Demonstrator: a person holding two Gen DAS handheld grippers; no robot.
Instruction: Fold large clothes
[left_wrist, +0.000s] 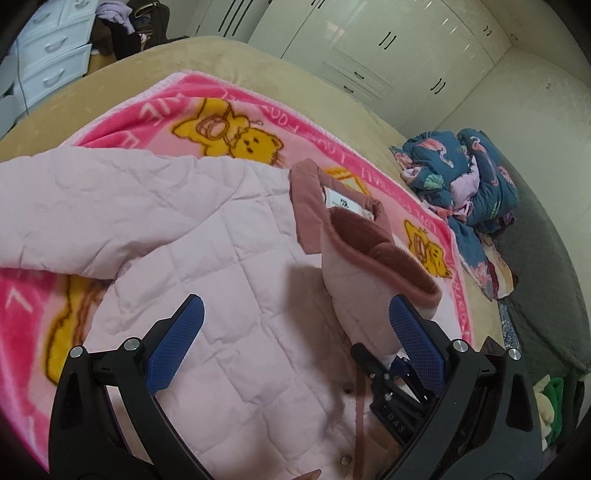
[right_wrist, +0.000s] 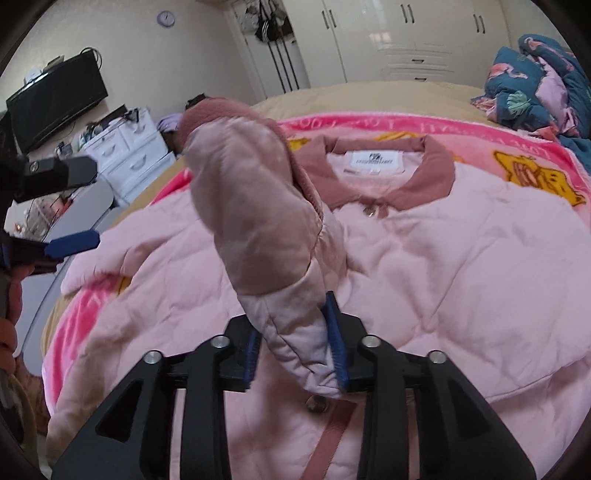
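Pale pink quilted jacket (right_wrist: 461, 266) lies front-up, buttoned, on pink cartoon blanket (left_wrist: 229, 110) on the bed. One sleeve (right_wrist: 258, 221) brought over the chest, cuff-end between right gripper (right_wrist: 297, 354) pads, jaws parting, contact unclear. Left gripper (left_wrist: 295, 332) spread wide, empty. Other sleeve, body fold remain. Hem cut off.

A pink quilted jacket (right_wrist: 461, 266) lies front-up on a pink cartoon blanket (right_wrist: 480, 136), collar (right_wrist: 424, 173) at twelve o'clock. The right gripper (right_wrist: 295, 350) has one sleeve (right_wrist: 255, 221) between its blue pads, cuff standing toward eleven o'clock. The left gripper (right_wrist: 70, 225) sits at nine o'clock.
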